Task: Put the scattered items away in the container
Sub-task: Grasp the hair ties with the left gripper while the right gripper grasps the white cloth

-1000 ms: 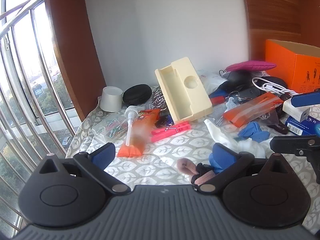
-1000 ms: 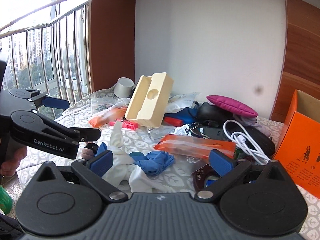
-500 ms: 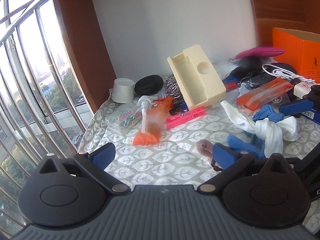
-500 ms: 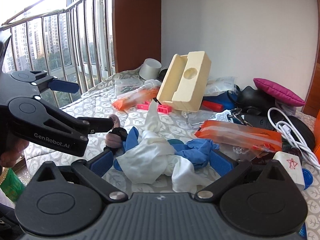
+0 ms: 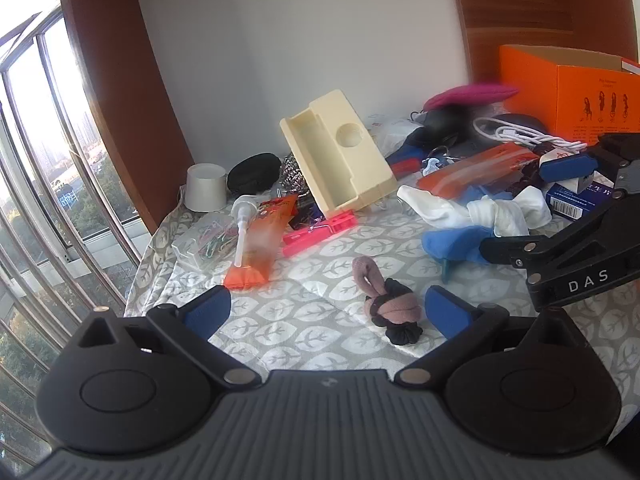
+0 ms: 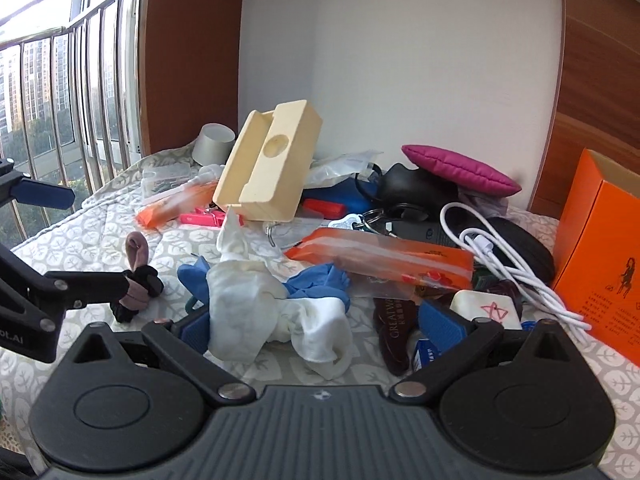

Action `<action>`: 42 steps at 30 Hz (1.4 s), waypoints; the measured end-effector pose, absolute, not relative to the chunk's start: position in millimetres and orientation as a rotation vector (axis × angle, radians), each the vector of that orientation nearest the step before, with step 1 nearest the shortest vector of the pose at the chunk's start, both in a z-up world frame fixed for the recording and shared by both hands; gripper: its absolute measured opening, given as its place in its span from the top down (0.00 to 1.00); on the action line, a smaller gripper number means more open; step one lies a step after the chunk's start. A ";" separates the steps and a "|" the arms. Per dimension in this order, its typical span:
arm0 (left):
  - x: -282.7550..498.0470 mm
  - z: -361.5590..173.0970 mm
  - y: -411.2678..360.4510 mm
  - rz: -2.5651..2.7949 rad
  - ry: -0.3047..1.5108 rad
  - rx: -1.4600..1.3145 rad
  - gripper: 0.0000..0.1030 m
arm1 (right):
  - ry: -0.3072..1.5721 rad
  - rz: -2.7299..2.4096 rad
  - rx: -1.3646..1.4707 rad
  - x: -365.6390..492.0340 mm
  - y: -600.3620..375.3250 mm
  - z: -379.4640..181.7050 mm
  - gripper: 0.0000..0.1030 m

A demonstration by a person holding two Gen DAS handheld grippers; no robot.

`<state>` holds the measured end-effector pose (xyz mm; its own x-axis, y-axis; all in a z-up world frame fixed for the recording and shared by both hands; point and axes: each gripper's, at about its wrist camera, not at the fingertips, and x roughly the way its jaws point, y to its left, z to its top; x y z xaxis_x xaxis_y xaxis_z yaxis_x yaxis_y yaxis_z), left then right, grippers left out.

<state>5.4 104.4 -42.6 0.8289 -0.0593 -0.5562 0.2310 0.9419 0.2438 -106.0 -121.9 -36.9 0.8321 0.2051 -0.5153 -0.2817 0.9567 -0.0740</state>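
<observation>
— Left view first: state of the left claw (image 5: 326,308)?
— Spread wide, low at the bottom of the frame, gripping nothing. Just ahead of its right-hand pad, a bundle of pink and black hair ties (image 5: 394,308) on the leaf-print table (image 5: 304,320), near the pad; contact impossible to judge.
— Why so wide?
— Probably to straddle that soft bundle before closing; easier to pinch once bracketed on both sides.
— And at the right edge?
— The right claw (image 5: 516,208), also apart, reaching in over a knotted white cloth (image 5: 500,208) and a blue glove (image 5: 452,240). Further back, upper right, the orange box (image 5: 568,80), open-topped and most likely the container.

— Right view now?
— Wide apart again, empty, with the white cloth heaped between the pads and covering part of the left one. Looks lined up for a grab on the cloth.
— Hair ties from here?
— Lower left of the frame, at the tip of the left claw's dark finger.
— Box?
— Right edge, well apart from both targets, with a white cable (image 6: 500,256) and an orange pouch (image 6: 380,260) lying in between. Hardly anything tidied yet, judging by the clutter.
</observation>
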 end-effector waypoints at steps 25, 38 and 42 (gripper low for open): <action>26.1 -67.1 86.1 -0.193 0.628 0.206 0.21 | 0.567 0.452 0.052 -98.3 -130.5 -35.5 0.10; 26.9 -58.0 88.0 -0.249 0.631 0.165 0.71 | 0.555 0.533 0.038 -90.6 -137.9 -31.9 0.52; 23.1 -47.5 89.9 -0.245 0.594 0.156 0.71 | 0.524 0.542 0.001 -91.4 -136.7 -25.1 0.55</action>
<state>23.1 89.9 -47.5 0.8007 -0.1832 -0.5703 0.2726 0.9592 0.0746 -91.4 -136.7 -25.1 0.7289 0.4925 -0.4756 -0.4918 0.8599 0.1367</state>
